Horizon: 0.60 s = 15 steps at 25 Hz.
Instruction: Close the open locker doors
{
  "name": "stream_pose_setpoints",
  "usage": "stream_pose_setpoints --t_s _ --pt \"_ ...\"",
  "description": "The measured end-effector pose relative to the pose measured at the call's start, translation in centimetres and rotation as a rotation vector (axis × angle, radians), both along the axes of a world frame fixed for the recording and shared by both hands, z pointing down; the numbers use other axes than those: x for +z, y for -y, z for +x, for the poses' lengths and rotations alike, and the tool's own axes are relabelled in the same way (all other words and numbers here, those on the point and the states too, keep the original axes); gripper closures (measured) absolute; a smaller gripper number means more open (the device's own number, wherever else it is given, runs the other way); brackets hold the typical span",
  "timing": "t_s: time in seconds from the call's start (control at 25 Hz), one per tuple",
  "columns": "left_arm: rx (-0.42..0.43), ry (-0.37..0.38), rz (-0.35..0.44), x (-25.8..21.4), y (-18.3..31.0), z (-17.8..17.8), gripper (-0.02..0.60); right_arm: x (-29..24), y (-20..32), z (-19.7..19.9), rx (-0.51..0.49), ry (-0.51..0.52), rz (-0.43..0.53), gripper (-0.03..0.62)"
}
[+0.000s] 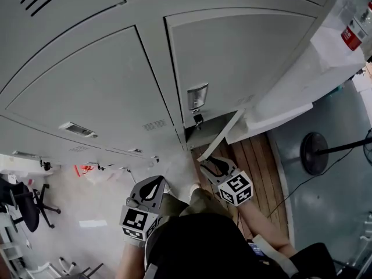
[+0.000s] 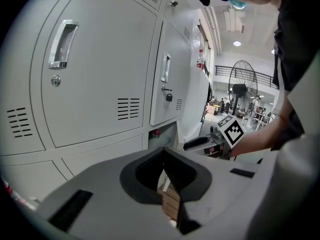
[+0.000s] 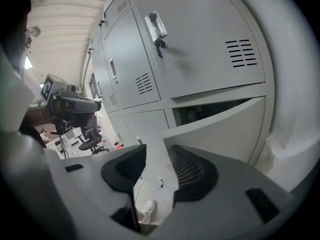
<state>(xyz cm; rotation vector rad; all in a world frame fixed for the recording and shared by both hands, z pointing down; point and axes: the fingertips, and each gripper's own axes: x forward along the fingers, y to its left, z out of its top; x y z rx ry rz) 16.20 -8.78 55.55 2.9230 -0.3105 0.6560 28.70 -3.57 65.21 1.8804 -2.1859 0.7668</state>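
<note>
— Where's the open one?
— The grey metal locker door [image 1: 224, 133] stands ajar, lowest in the grey locker bank [image 1: 87, 92].
— Grippers?
— Right gripper [image 1: 208, 164], facing that bank: jaws apart, empty. Left gripper [image 1: 156, 185]: fingertips pressed together, empty.

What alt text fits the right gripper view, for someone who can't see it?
The right gripper, jaws apart and empty, points at a lower locker door that stands ajar, with a dark gap behind it. Above it an upper locker door is shut, with a handle and lock; more grey lockers run off to the left.
</note>
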Motion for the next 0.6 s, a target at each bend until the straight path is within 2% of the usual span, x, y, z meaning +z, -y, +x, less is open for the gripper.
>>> stream_pose_setpoints --t_s 0.6 --pt "-0.118 0.023 -0.017 0.3 1.4 -3.8 0.574 0.9 4.0 -1.6 -0.087 -0.012 -0.005 0.427"
